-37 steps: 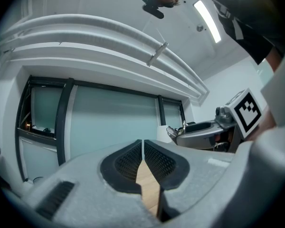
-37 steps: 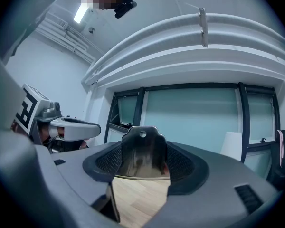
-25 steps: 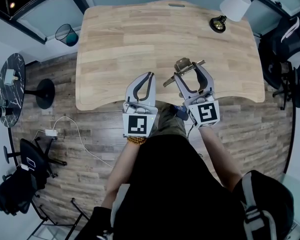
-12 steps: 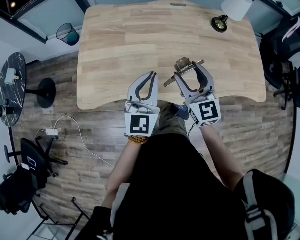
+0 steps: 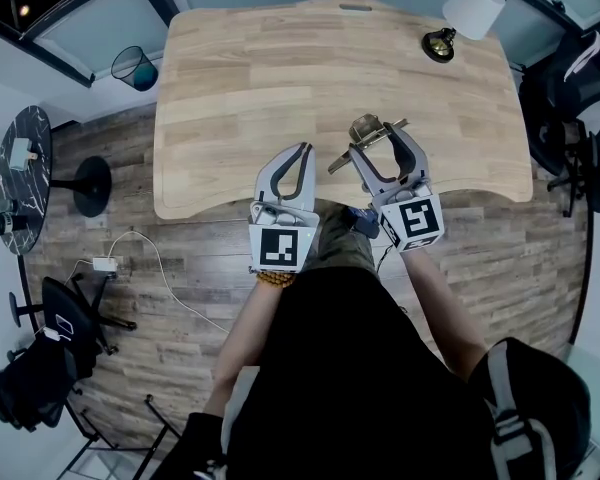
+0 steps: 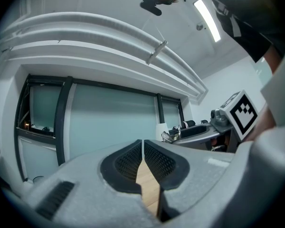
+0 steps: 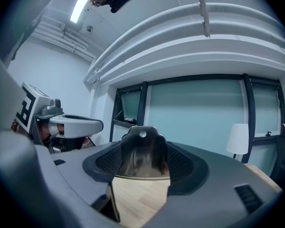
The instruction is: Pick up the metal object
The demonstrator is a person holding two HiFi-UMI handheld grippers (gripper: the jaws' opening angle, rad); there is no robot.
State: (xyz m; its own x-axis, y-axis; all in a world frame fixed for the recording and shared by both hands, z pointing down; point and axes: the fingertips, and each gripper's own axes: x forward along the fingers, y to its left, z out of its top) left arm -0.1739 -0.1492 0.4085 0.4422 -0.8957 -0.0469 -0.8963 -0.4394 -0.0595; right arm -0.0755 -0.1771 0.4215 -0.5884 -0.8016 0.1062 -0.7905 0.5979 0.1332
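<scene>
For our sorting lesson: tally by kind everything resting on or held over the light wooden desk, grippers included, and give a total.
Grey two-jaw grippers, left gripper and right gripper: 2
Shiny metal object, clamped in the right gripper: 1
White-shaded table lamp with brass base: 1
Total: 4

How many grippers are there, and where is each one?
2. The left gripper, shut and empty, is over the near edge of the desk; the right gripper, beside it, holds the metal object.

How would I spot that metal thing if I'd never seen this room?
Look at the big wooden desk, near its front edge. There the right tool grips a metal plate with a scalloped top and one hole; the left tool is empty.
</scene>
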